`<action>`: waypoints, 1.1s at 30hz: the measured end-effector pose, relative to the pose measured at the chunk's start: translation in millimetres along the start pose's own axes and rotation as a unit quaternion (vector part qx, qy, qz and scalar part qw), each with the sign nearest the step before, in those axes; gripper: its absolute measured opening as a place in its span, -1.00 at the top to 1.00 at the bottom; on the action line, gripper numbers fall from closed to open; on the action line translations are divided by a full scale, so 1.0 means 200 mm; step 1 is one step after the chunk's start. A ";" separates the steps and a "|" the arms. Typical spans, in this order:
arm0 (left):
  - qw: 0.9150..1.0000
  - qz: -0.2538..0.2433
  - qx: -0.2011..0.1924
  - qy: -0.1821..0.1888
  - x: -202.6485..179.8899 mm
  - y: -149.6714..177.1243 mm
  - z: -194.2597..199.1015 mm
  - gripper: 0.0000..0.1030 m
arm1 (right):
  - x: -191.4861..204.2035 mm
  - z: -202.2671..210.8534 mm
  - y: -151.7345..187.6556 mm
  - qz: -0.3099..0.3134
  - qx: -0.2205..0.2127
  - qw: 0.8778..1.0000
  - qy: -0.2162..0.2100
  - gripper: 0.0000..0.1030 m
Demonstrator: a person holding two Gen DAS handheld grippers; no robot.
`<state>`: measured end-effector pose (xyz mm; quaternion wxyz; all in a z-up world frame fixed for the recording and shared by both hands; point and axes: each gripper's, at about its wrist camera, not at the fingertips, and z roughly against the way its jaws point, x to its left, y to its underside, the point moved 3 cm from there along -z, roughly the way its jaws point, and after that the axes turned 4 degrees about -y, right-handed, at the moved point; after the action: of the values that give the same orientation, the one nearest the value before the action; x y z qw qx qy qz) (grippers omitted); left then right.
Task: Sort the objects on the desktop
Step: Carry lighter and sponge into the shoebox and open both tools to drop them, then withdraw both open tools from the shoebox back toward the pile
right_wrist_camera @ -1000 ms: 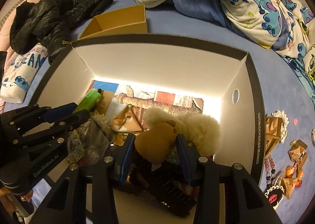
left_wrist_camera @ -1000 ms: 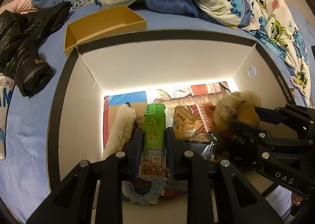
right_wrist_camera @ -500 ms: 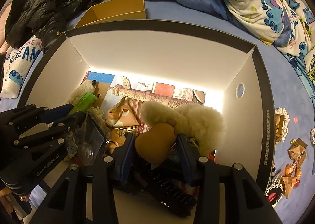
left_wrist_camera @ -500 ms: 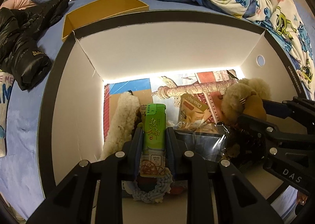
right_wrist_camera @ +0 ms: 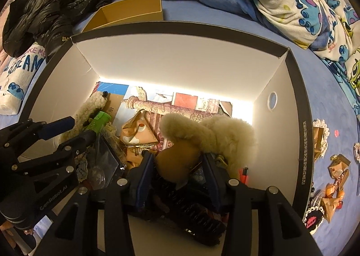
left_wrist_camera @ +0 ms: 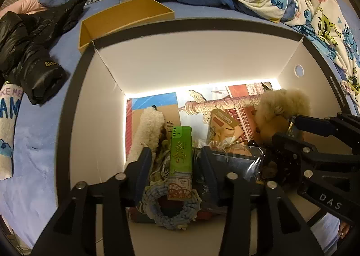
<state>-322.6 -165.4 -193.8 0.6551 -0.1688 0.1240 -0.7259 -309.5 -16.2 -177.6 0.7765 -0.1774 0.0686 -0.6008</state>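
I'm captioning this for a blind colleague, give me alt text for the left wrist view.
The left gripper, open, straddles a green lighter lying among clutter inside a white box. At right, the right gripper holds a plush toy. Beyond the box sit a yellow tray and black jacket.

A: What can you read here?

B: "DAS" in pale letters on the right tool [left_wrist_camera: 290, 125], seen from the left wrist camera.

A: And on the left tool [right_wrist_camera: 74, 130]?

B: "GenRobot.AI" on its body, in the right wrist view.

A: The towel [right_wrist_camera: 21, 69]?

B: Blue hand-lettering, "SCREAM", with "…KE ME" above it, cut off.

A: The jacket [right_wrist_camera: 45, 20]?

B: A small yellow mark starting "BLA…"; the rest is too small.

A: The lighter [left_wrist_camera: 181, 161]?

B: Gold characters down its green side and a small label below, neither legible.

A: The box [right_wrist_camera: 301, 107]?

B: A printed strip on its right rim ending "…12.5CM"; the start is blurred.
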 end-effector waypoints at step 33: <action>0.996 0.021 -0.078 -0.025 0.03 0.06 0.48 -0.52 | 0.04 0.37 0.09 0.008 -0.097 0.995 -0.011 -0.43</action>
<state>-274.2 -168.2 -110.8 0.6582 -0.2351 0.1674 -0.6953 -266.6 -5.7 -115.0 0.7613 -0.2578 0.1190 -0.5829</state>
